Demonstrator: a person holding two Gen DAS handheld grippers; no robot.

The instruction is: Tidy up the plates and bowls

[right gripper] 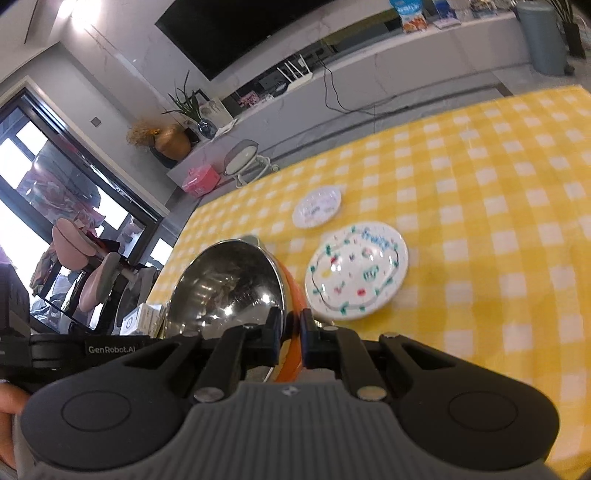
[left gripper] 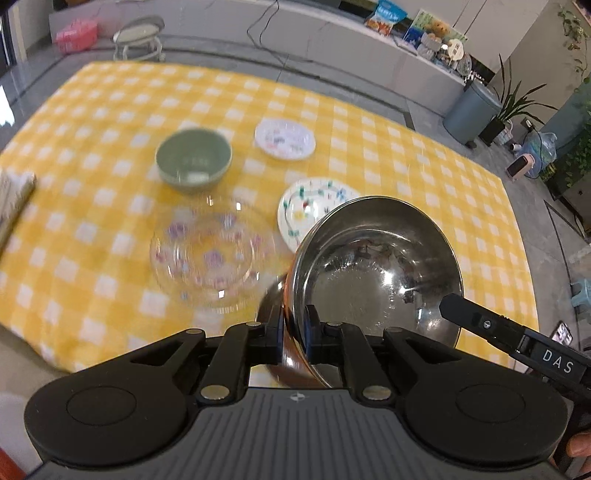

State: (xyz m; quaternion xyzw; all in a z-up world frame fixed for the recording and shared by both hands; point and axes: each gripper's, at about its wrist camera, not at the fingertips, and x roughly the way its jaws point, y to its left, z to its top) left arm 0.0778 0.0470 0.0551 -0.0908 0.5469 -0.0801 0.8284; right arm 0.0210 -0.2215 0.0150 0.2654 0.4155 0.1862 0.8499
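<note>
A steel bowl [left gripper: 373,269] with an orange outside is held tilted above the yellow checked tablecloth [left gripper: 110,110]. My left gripper [left gripper: 295,328] is shut on its near rim. My right gripper [right gripper: 290,332] is shut on the opposite rim of the same steel bowl [right gripper: 225,284]; its finger [left gripper: 476,321] shows in the left wrist view. On the cloth lie a green bowl [left gripper: 194,160], a clear glass plate with purple flowers [left gripper: 210,254], a large white patterned plate [left gripper: 306,212] [right gripper: 356,271] and a small white plate [left gripper: 284,139] [right gripper: 317,206].
A stack of paper or a box [left gripper: 14,192] lies at the cloth's left edge. Beyond the table stand a small round stool [left gripper: 138,37], a pink box [left gripper: 75,35], a grey bin [left gripper: 471,110] and potted plants. The cloth [right gripper: 498,221] stretches to the right.
</note>
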